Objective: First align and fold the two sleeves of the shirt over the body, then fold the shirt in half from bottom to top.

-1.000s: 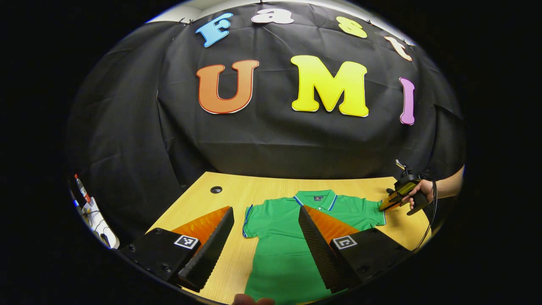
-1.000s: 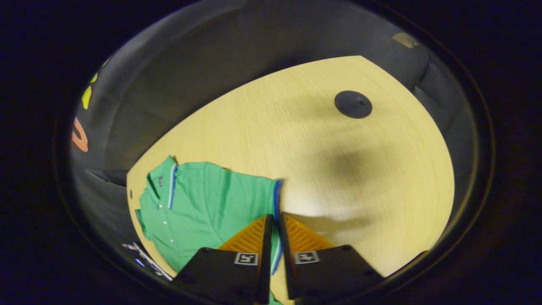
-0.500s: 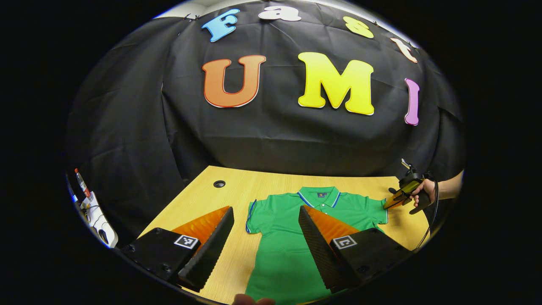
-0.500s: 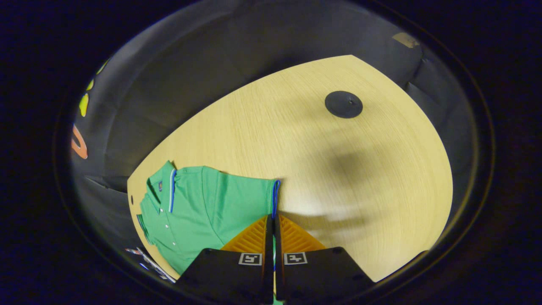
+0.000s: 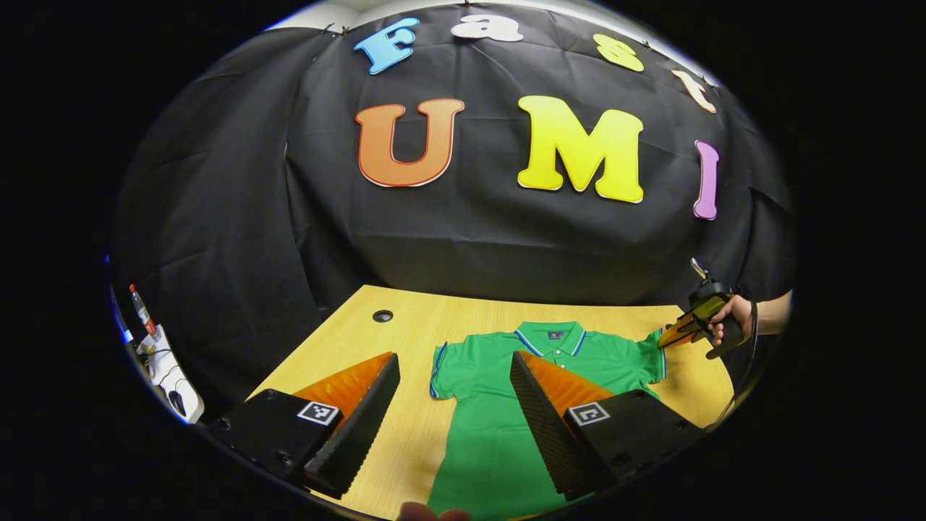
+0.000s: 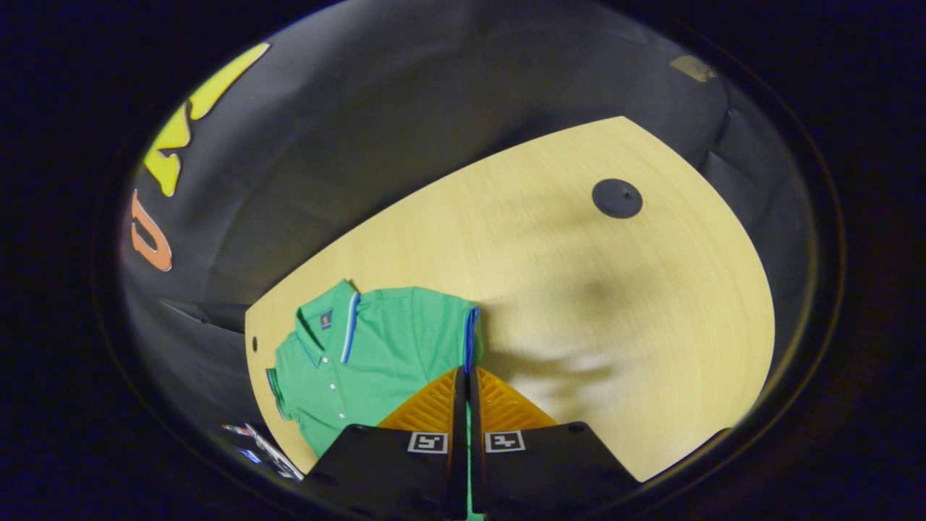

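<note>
- Over the last second the right claw (image 6: 466, 380) has closed its fingers from a narrow gap to a full pinch on the blue-trimmed cuff of the right sleeve (image 6: 470, 336); a strip of green cloth shows between the two fingers in the right gripper view.
- In the left gripper view that same claw (image 5: 669, 339), held in a hand (image 5: 731, 325), now sits higher than before, and the sleeve edge (image 5: 655, 354) has lifted off the tabletop (image 5: 347, 347) with it.
- My reading: the first sleeve fold is starting, with the grasp made and the carry toward the body just under way; neither sleeve lies over the body yet.
- The left claw (image 5: 452, 412) has stayed wide open and holds nothing; it hovers above the lower left of the shirt (image 5: 499, 420), and the left sleeve (image 5: 448, 365) still lies flat and untouched.
- The green polo shirt lies face up and spread out on the tabletop, collar toward the black wall.
- Count: one shirt, two sleeves, two claws, one hand in view.
- The tabletop carries two round cable holes, one dark hole (image 5: 383, 315) near the shirt's left side and one capped hole (image 6: 616, 198) well beyond its right side.
</note>
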A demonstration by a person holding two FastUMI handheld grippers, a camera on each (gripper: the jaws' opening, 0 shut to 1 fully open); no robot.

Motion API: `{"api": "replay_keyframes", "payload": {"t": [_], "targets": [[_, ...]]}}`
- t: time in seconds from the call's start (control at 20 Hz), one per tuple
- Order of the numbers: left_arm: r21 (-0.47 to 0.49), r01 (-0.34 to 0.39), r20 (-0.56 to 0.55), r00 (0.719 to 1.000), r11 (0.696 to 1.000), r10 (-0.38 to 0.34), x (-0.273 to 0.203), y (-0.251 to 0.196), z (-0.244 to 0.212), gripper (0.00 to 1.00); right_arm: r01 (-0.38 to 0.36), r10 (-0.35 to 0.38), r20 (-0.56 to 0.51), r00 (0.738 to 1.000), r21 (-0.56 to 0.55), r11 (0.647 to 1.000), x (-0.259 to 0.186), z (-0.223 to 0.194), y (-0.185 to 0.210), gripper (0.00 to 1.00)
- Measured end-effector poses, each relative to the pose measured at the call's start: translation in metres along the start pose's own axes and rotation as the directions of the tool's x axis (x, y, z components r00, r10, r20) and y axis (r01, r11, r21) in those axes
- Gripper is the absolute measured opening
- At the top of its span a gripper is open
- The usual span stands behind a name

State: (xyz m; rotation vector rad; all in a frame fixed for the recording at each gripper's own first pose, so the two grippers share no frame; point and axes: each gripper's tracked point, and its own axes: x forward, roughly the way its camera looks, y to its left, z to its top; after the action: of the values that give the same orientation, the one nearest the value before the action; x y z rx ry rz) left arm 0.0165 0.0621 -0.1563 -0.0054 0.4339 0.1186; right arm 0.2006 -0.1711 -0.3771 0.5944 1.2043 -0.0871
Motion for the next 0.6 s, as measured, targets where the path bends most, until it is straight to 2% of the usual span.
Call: {"api": "replay_keyframes", "payload": {"t": [0.4,0.45,0.5,0.6], "targets": [[-0.037,-0.04,0.014,0.999,0.998,0.041,-0.016,0.038,-0.006,0.99,-0.018,0.021,0.024,0.999,-0.117,0.993,-0.006,-0.02,0.075,0.04],[-0.038,-0.047,0.01,0.999,0.998,0.048,-0.019,0.044,-0.009,0.99,-0.019,0.021,0.018,1.0,-0.12,0.993,-0.003,-0.023,0.082,0.0],[-0.039,-0.053,0.009,0.999,0.998,0.053,-0.02,0.049,-0.009,0.99,-0.022,0.024,0.009,1.0,-0.12,0.992,0.002,-0.028,0.089,0.04],[-0.049,-0.064,0.01,0.998,0.997,0.065,-0.025,0.06,-0.011,0.99,-0.03,0.029,-0.009,1.0,-0.11,0.993,0.009,-0.036,0.103,0.04]]}}
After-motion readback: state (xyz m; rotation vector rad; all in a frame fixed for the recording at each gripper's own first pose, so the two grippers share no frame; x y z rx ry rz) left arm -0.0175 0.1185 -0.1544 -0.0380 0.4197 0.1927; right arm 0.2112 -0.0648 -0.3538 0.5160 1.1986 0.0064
